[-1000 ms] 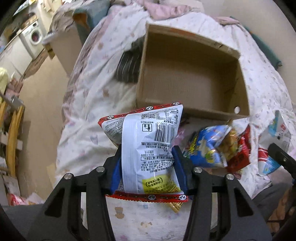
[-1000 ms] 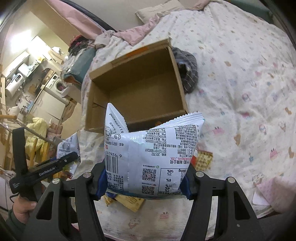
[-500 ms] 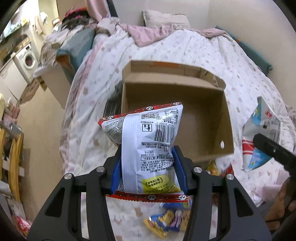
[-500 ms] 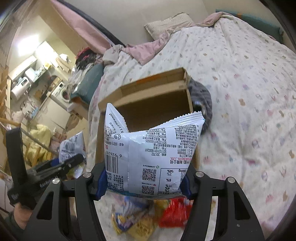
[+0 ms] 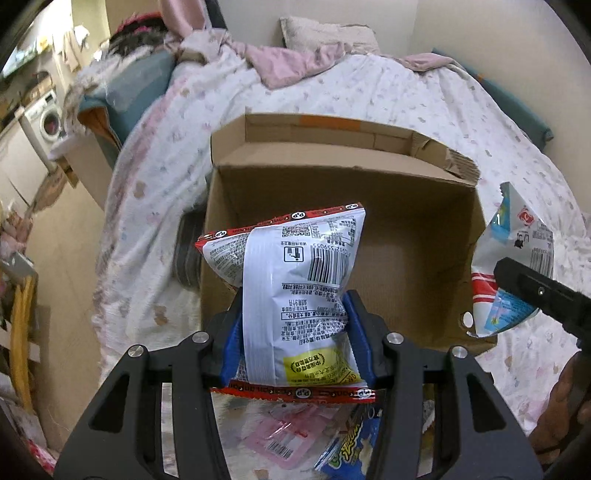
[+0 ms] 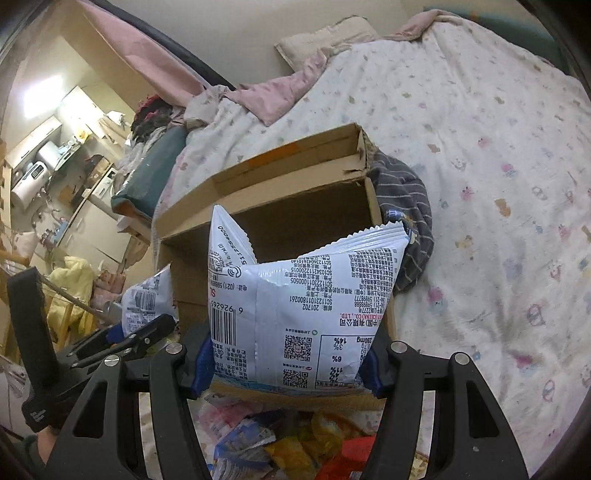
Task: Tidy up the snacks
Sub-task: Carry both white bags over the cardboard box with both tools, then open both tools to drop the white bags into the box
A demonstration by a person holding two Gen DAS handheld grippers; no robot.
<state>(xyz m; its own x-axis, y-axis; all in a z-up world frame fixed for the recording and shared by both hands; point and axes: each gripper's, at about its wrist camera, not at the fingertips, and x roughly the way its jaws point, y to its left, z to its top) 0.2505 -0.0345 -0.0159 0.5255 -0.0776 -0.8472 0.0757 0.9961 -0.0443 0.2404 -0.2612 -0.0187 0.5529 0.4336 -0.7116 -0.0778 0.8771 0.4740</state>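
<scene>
My left gripper point(image 5: 293, 332) is shut on a white snack bag with red trim point(image 5: 291, 284), held upright in front of an open cardboard box point(image 5: 417, 258) on the bed. My right gripper point(image 6: 286, 354) is shut on a wide white snack bag point(image 6: 303, 306), also before the box point(image 6: 280, 206). The right gripper and its bag point(image 5: 513, 258) show at the right of the left wrist view. The left gripper and its bag point(image 6: 147, 302) show at the left of the right wrist view. The box looks empty inside.
Loose snack packets lie on the bed below the grippers point(image 6: 280, 446) point(image 5: 347, 446). A striped dark cloth point(image 6: 410, 206) lies against the box's side. The bed edge and floor point(image 5: 62, 236) are at the left. Pillows point(image 5: 325, 33) are at the far end.
Both grippers have risen and tilted up with their bags. The box now sits straight ahead and closer, and the snack pile has dropped to the bottom of both views.
</scene>
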